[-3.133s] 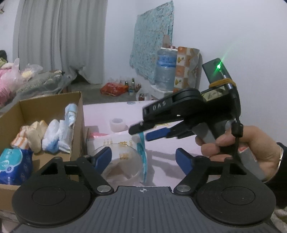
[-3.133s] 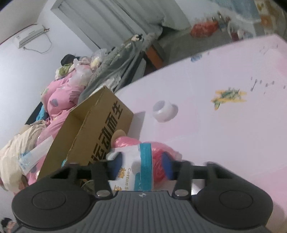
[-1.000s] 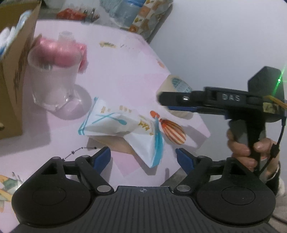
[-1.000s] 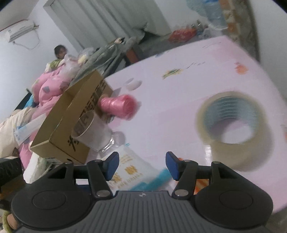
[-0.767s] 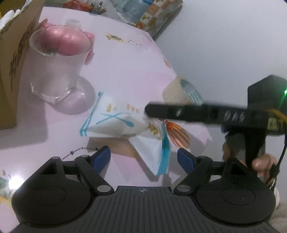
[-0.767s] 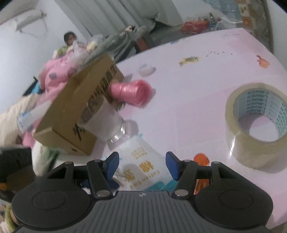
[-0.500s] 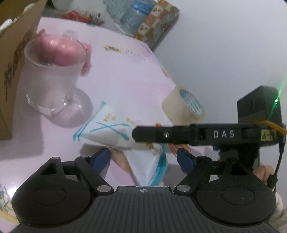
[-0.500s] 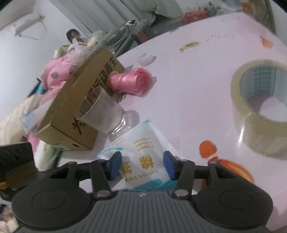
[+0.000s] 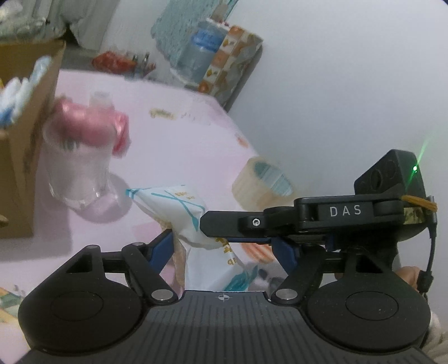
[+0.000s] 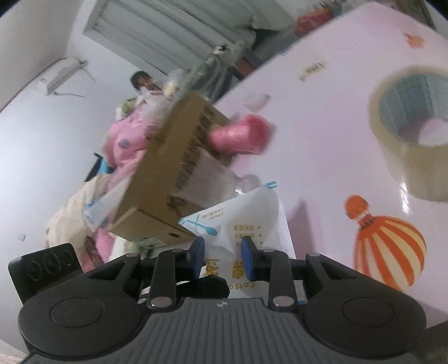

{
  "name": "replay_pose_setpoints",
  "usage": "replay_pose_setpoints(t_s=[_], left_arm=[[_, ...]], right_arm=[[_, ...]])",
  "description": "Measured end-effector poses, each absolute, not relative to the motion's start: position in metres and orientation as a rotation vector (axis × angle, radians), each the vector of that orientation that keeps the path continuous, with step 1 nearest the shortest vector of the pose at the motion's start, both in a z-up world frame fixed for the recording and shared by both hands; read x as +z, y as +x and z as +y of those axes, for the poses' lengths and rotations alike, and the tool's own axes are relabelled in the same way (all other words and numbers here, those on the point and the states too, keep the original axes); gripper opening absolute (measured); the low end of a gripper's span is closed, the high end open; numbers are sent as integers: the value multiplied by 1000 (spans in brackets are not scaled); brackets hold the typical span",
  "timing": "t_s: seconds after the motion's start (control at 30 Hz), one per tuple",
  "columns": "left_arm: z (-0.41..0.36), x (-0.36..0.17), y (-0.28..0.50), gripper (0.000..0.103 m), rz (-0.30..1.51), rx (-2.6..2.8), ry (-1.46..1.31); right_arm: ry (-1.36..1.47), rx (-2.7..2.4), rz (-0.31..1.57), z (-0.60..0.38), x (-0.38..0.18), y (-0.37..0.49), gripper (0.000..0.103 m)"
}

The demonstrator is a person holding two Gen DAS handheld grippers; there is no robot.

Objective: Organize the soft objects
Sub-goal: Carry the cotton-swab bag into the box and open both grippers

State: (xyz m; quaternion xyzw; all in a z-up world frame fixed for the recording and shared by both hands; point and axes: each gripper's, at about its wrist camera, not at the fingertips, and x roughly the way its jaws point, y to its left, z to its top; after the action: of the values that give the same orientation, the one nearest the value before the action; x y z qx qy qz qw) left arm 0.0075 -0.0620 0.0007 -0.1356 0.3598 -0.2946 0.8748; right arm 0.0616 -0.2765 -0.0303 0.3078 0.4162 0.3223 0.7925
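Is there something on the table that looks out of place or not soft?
Yes. The glass and the tape roll are hard things among soft ones. The glass stands close against the box, with the pink roll behind it. The pack is crumpled in the right gripper.

A lived-in home room. In the right wrist view, curtains [image 10: 168,25] hang at 12 o'clock, an air conditioner [image 10: 60,74] sits high at 10, and pink bedding [image 10: 123,142] is heaped at 9. In the left wrist view, a water jug [image 9: 200,54] stands at 12 beyond the pink table [image 9: 182,140].
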Motion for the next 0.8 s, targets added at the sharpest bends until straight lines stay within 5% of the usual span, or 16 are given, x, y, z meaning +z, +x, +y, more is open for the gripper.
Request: replay_pose_setpoints(t_s=[0.5, 0.8], left_arm=[[8, 133, -18, 74, 431, -357, -83], [73, 125, 60, 74, 526, -242, -131]], right_arm=[[602, 1070, 724, -159, 95, 113, 36], [680, 1123, 921, -72, 78, 202, 36]])
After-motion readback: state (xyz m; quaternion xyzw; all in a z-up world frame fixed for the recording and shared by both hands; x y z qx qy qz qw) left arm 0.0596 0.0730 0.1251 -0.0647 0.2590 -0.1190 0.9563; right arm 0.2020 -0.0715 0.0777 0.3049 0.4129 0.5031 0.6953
